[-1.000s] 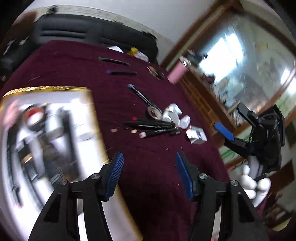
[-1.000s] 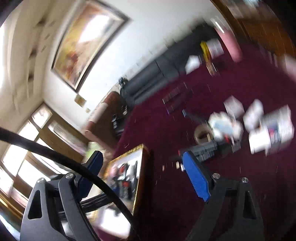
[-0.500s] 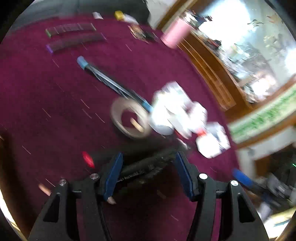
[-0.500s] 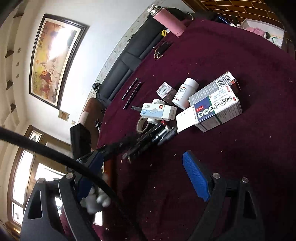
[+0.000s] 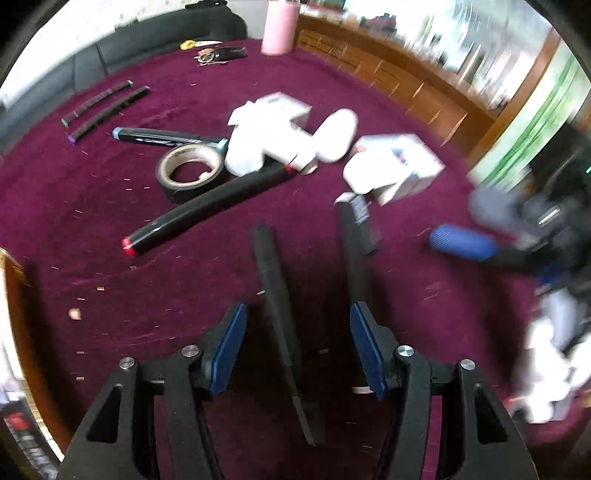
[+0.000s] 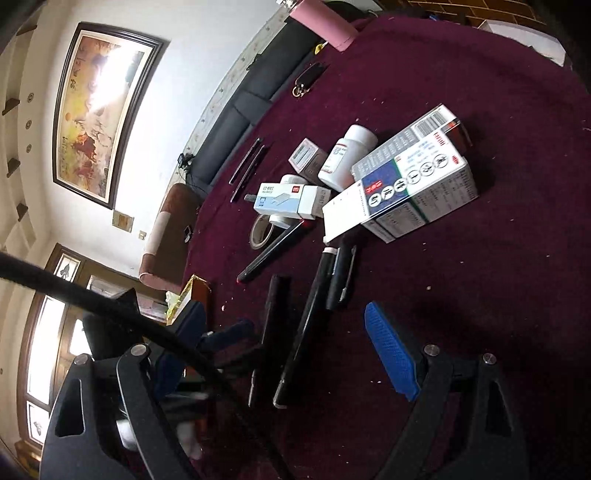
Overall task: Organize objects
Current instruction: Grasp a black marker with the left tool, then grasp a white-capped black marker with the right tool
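Observation:
Several black markers lie on the maroon tablecloth (image 5: 92,221). My left gripper (image 5: 297,347) points down over them, its jaws closing. One black marker (image 5: 275,295) lies between the blue pads, untouched. A second marker (image 5: 356,254) runs along the right pad. A red-tipped marker (image 5: 207,206) lies to the left, beside a tape roll (image 5: 190,166). In the right wrist view my right gripper (image 6: 288,343) stands open and low over the same markers (image 6: 314,314), with nothing held. The left gripper (image 6: 229,332) shows beside it, dark and blurred.
White medicine boxes (image 6: 410,181) and a white bottle (image 6: 347,157) lie past the markers. A blue-capped marker (image 5: 166,136) and two thin pens (image 5: 103,107) lie farther off. A pink bottle (image 5: 279,26), keys (image 5: 219,55) and a dark sofa (image 5: 147,37) are at the far edge.
My left gripper swung away from the gold-edged tray, over to the marker pile, and sank down around a black marker. My right gripper came down toward the same markers.

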Demonstrator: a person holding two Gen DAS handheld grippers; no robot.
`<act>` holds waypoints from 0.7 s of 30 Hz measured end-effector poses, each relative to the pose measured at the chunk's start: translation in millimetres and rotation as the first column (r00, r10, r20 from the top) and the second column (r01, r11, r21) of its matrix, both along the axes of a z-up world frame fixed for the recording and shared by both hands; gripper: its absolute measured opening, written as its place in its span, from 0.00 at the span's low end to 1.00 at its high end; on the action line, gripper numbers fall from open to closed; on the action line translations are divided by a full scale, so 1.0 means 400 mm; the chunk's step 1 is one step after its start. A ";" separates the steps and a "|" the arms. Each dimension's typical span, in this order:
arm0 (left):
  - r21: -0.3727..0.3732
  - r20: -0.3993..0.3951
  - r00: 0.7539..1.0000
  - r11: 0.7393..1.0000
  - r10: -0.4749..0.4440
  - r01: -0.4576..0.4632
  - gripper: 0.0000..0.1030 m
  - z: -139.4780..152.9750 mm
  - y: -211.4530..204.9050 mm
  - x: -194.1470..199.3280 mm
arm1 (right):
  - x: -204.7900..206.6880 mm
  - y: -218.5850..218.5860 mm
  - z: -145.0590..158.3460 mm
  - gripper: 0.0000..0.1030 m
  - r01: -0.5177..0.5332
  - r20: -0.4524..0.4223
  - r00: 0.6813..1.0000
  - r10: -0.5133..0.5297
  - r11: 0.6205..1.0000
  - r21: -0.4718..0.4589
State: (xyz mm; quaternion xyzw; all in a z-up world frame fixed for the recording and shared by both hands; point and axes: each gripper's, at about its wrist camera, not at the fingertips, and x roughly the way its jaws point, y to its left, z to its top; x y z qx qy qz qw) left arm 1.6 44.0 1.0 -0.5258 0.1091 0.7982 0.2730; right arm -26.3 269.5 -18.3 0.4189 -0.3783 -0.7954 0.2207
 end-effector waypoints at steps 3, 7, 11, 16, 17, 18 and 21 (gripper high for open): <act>-0.061 -0.051 0.998 0.998 0.026 -0.029 0.32 -0.016 0.005 -0.011 | 0.007 -0.001 0.006 0.86 -0.006 -0.005 1.000 0.007 1.000 0.017; -0.088 -0.090 0.995 0.995 0.048 -0.056 0.11 -0.028 0.014 -0.033 | 0.016 -0.040 0.017 0.86 -0.042 -0.009 0.999 0.043 0.995 0.086; -0.066 -0.091 0.995 0.997 0.042 -0.048 0.11 -0.039 0.010 -0.020 | 0.020 -0.093 0.017 0.86 -0.073 0.024 0.997 0.070 0.980 0.185; 0.023 -0.071 0.992 0.995 0.102 -0.101 0.11 -0.023 -0.061 -0.002 | 0.011 -0.161 0.006 0.70 -0.090 0.062 0.995 0.073 0.938 0.336; 0.039 -0.071 0.991 0.993 0.112 -0.109 0.11 -0.015 -0.075 0.011 | 0.007 -0.174 0.005 0.64 -0.089 0.064 0.995 0.070 0.926 0.368; 0.063 -0.066 0.990 0.991 0.121 -0.117 0.11 -0.006 -0.094 0.025 | 0.002 -0.189 0.003 0.61 -0.089 0.069 0.995 0.066 0.911 0.404; 0.108 -0.061 0.989 0.986 0.137 -0.130 0.11 0.012 -0.136 0.056 | -0.019 -0.233 -0.006 0.58 -0.075 0.081 0.996 0.038 0.857 0.510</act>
